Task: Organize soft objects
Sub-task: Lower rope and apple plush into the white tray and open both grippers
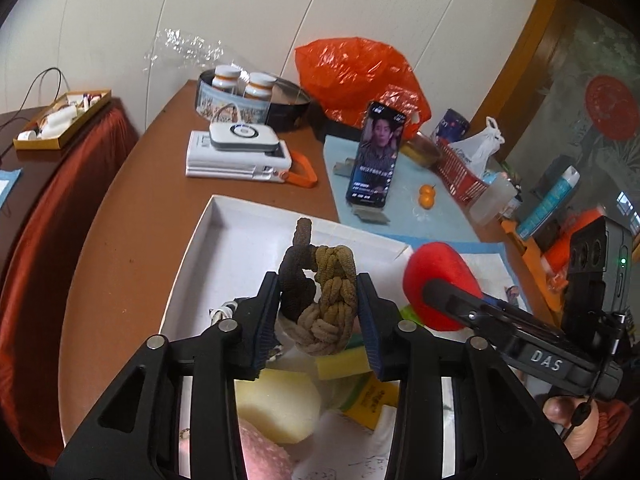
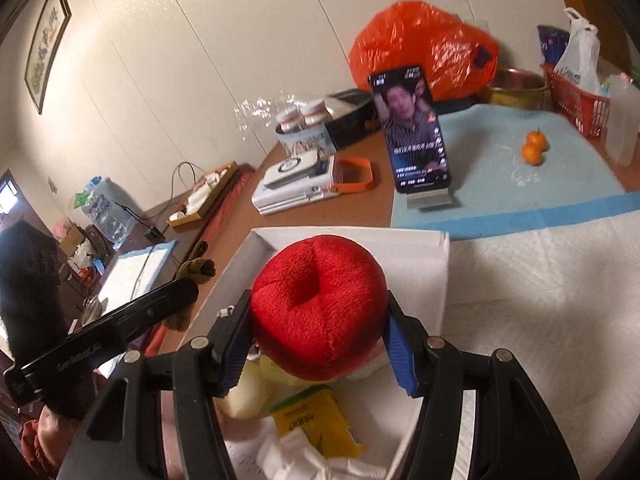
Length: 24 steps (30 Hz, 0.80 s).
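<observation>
My left gripper (image 1: 318,312) is shut on a braided rope toy (image 1: 320,292) in brown, olive and beige, held above the white box (image 1: 224,236). My right gripper (image 2: 318,340) is shut on a red plush apple (image 2: 316,308), held over the same box (image 2: 436,256). The red plush also shows in the left wrist view (image 1: 440,276) to the right of the rope toy. Below in the box lie a pale yellow sponge (image 1: 276,404), a yellow packet (image 2: 312,420) and white cloth (image 2: 304,456).
A phone on a stand (image 1: 376,152) plays video behind the box on a blue mat (image 2: 512,184). Two small oranges (image 2: 534,146), a red basket (image 2: 576,96), an orange plastic bag (image 1: 360,76), a white device stack (image 1: 240,152) and a tin with bottles (image 1: 240,92) crowd the brown table.
</observation>
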### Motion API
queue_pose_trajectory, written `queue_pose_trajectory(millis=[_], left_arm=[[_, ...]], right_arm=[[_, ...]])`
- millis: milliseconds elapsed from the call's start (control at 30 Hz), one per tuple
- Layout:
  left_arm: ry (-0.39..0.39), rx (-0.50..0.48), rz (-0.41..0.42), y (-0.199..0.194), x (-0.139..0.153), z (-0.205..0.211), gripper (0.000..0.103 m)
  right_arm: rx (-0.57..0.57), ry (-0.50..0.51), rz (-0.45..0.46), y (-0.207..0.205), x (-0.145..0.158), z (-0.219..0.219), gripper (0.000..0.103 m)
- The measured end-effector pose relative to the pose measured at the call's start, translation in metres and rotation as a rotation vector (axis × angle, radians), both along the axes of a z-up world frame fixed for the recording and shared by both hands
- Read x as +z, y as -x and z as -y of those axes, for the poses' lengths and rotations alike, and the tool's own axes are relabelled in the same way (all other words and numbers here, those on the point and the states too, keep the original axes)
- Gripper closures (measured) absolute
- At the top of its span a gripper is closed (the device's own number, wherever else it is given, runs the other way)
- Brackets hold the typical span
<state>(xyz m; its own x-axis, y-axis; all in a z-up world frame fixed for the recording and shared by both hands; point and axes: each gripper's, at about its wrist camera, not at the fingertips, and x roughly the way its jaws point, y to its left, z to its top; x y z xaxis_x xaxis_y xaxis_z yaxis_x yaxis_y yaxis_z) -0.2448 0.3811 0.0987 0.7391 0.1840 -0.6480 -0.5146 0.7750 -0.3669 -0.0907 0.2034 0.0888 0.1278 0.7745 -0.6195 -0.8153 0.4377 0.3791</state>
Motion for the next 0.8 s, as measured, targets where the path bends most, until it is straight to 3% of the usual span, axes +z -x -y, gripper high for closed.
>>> queue_pose_trajectory(millis=[67, 133, 167, 200, 267, 333, 500, 800], left_arm=[[0.013, 0.016, -0.021, 0.0, -0.005, -0.006, 0.042], [0.011, 0.051, -0.029, 0.004, -0.009, -0.012, 0.009], [0.009, 0.073, -0.027, 0.007, -0.01, -0.014, 0.005], [0.013, 0.104, -0.024, 0.013, -0.01, -0.017, 0.0], [0.021, 0.148, -0.024, 0.022, -0.011, -0.023, 0.0], [0.0, 0.193, -0.023, 0.031, -0.009, -0.025, 0.0], [-0.037, 0.263, 0.014, 0.05, 0.004, -0.025, 0.0], [-0.112, 0.279, 0.009, 0.058, 0.025, -0.005, 0.0]], right_arm=[[0.0, 0.007, 0.002, 0.001, -0.004, -0.007, 0.04], [0.031, 0.014, 0.039, 0.005, -0.007, -0.015, 0.031], [0.044, 0.021, 0.064, 0.009, -0.007, -0.019, 0.019], [0.05, 0.023, 0.086, 0.013, -0.008, -0.02, 0.018], [0.058, 0.011, 0.118, 0.019, -0.006, -0.02, 0.013], [0.052, 0.006, 0.156, 0.025, -0.003, -0.019, 0.0], [0.036, -0.033, 0.262, 0.043, 0.01, -0.011, 0.0], [0.033, -0.075, 0.285, 0.053, 0.022, -0.001, 0.0]])
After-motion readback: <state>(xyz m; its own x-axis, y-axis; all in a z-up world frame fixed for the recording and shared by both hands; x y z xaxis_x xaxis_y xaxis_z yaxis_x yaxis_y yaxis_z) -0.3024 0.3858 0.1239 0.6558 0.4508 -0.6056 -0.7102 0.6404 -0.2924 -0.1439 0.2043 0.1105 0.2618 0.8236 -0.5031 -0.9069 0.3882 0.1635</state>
